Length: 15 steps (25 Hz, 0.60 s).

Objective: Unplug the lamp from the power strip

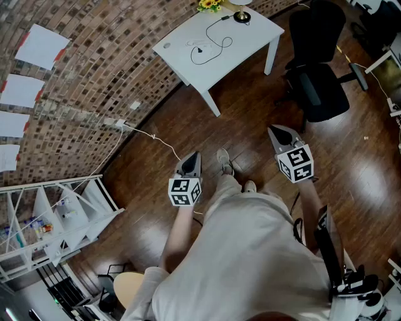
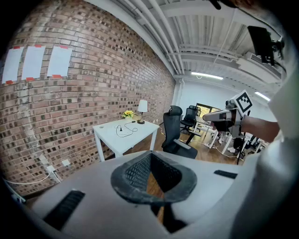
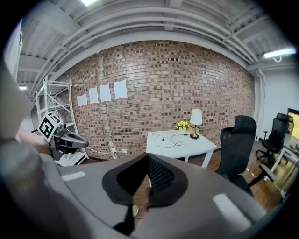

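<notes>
1. At the far left, sheets of paper (image 1: 41, 45) hang on the brick wall (image 1: 94, 56). A white shelf rack (image 1: 56, 219) stands below them.
2. Low on that wall sits a small white block (image 1: 119, 123). A white cable (image 1: 160, 141) trails from it across the wooden floor (image 1: 150, 188). Whether this block is the power strip cannot be told.
3. The left gripper (image 1: 192, 157) is held over the floor, well apart from the table. Its tongs are drawn together to a point, with nothing between them.
4. Beyond it stands the white table (image 1: 250, 34). The lamp (image 1: 241, 15) stands at the table's far edge, near some yellow flowers (image 1: 210, 5). Its black cord (image 1: 216, 47) loops over the tabletop and ends in a plug (image 1: 199, 49) lying on the table. No view is sharp enough to show whether that plug sits in a socket.
5. The right gripper (image 1: 280, 130) is held over the floor near the chair. Its tongs are closed and empty.
6. A black office chair (image 1: 316, 69) stands just right of the table.
</notes>
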Tool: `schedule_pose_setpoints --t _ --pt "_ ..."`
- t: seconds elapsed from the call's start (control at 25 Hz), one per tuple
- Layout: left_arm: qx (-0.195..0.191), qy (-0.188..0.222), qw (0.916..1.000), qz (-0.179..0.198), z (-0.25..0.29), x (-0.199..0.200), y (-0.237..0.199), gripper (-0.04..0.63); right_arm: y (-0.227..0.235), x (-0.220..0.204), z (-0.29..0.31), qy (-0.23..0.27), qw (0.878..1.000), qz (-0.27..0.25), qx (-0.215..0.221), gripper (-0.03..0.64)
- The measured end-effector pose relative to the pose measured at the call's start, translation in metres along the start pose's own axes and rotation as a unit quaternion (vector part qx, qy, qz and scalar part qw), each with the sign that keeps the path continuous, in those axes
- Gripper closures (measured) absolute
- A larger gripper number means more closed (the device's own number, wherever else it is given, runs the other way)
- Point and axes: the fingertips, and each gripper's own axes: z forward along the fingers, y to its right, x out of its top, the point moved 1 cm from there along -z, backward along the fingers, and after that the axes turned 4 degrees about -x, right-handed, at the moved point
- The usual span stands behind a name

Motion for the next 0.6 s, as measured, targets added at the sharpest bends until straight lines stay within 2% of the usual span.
schedule_pose_setpoints --t 0.16,0.6 --pt "-0.007 -0.003 0.9997 0.024 0.026 0.027 -0.041 0.592 0.005 0.024 0.041 -0.001 1.0 0.0 -0.006 0.617" --pt "-0.027 0.005 0.9981 0.055 0.087 0.095 -0.149 0.589 0.012 0.088 0.152 -0.001 1.0 -0.009 -0.022 0.617"
